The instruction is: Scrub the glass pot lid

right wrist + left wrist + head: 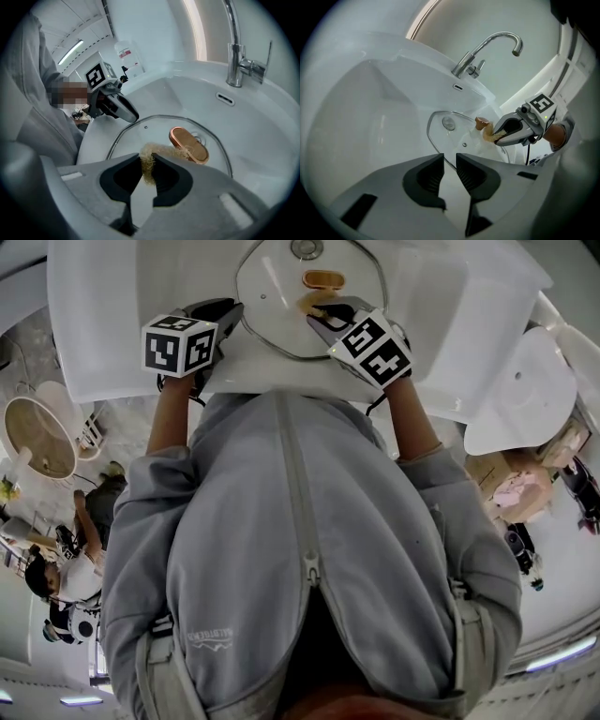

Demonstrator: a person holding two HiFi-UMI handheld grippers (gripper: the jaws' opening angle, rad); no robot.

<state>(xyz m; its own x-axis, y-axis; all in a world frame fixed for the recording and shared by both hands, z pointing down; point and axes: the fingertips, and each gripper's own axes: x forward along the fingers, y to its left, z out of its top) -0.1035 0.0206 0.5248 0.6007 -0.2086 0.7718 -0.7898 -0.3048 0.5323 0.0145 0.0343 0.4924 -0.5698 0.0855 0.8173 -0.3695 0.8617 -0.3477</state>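
The lid (pixel 272 301) lies in the sink (pixel 450 324) with its brown knob (pixel 188 144) up. The left tool (pixel 450 163) is clamped on the lid's rim. The right tool (pixel 148 164) grips a fibrous scrubber (pixel 158 150) that rests on the glass against the knob.

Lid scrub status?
Done: lid lies in the sink, left gripper seemingly pinching its rim. In hand: right gripper holds a fibre scrubber on the glass by the handle. Left: remaining glass; no suds or rinse water visible.
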